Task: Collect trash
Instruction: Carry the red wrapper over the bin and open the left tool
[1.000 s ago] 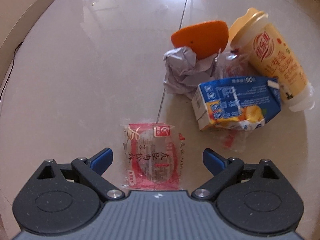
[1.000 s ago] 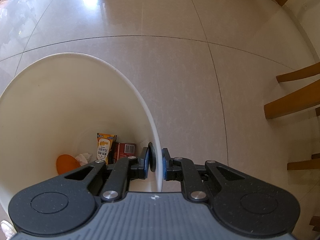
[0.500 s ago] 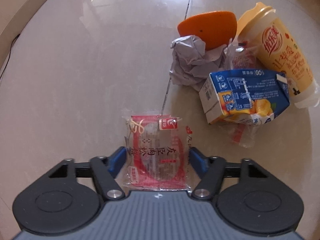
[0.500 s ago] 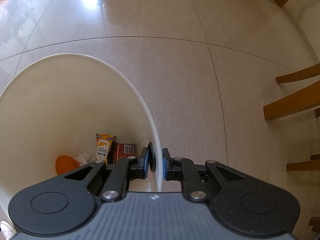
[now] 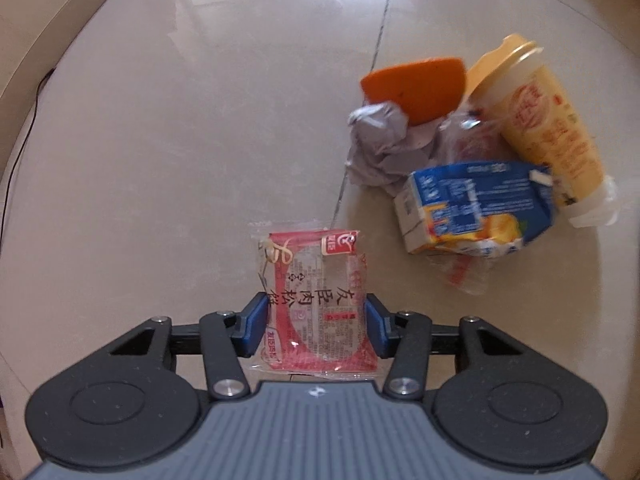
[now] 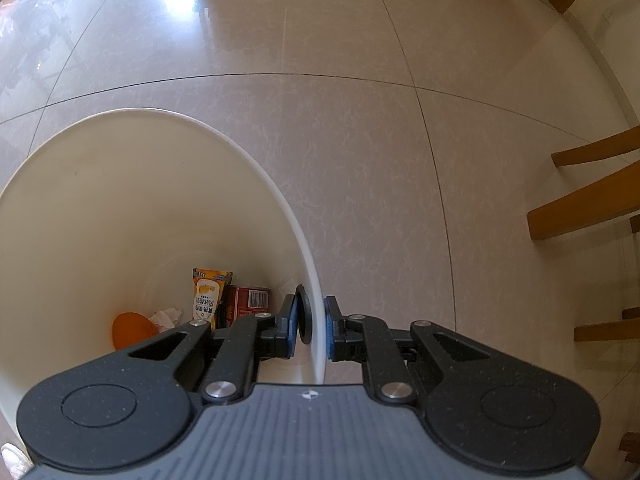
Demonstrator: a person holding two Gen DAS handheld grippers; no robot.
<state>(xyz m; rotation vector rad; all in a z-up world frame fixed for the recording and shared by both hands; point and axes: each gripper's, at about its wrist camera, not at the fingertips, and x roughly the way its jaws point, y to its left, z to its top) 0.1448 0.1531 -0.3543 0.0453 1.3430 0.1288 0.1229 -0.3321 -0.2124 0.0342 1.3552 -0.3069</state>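
In the left wrist view a red snack packet (image 5: 312,280) lies flat on the tiled floor, and my left gripper (image 5: 316,330) is shut on its near half, blue pads pressing both side edges. A trash pile sits to the right: blue juice carton (image 5: 476,208), yellow cup (image 5: 548,124), crumpled grey paper (image 5: 380,144), orange peel (image 5: 416,88) and a clear wrapper (image 5: 466,276). In the right wrist view my right gripper (image 6: 312,326) is shut on the rim of a white bin (image 6: 120,200). Inside the bin lie an orange piece (image 6: 130,330), a tissue (image 6: 166,317), a yellow carton (image 6: 206,298) and a red can (image 6: 248,306).
Wooden chair legs (image 6: 588,216) stand at the right of the bin. A thin black cable (image 5: 20,152) runs along the floor by a pale wall base (image 5: 52,12) at far left. Glossy tiles stretch beyond the pile and the bin.
My left gripper moved forward over the red packet and its fingers closed from wide apart onto the packet's sides. The right gripper and the bin have not moved.
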